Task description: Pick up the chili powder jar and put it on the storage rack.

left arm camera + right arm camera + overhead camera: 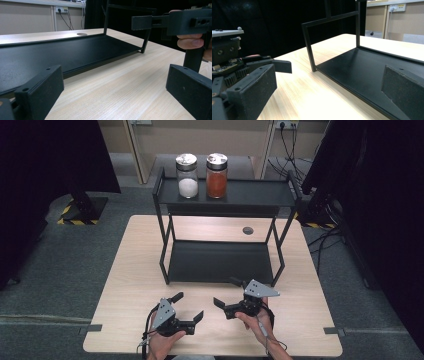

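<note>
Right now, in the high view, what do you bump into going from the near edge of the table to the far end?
Left claw → right claw → bottom shelf of the black rack → white jar and red jar side by side on the top shelf.

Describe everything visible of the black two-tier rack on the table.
The black rack looks like painted metal: two flat shelves joined by thin square-tube legs, with a raised rail at each end of the top shelf. It stands upright on the wooden table. Two metal-lidded glass jars, one white-filled, one orange-red-filled, stand on top; the lower shelf is bare.

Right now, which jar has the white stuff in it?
The left jar on the rack's top shelf holds white powder; the right jar beside it holds orange-red powder.
</note>
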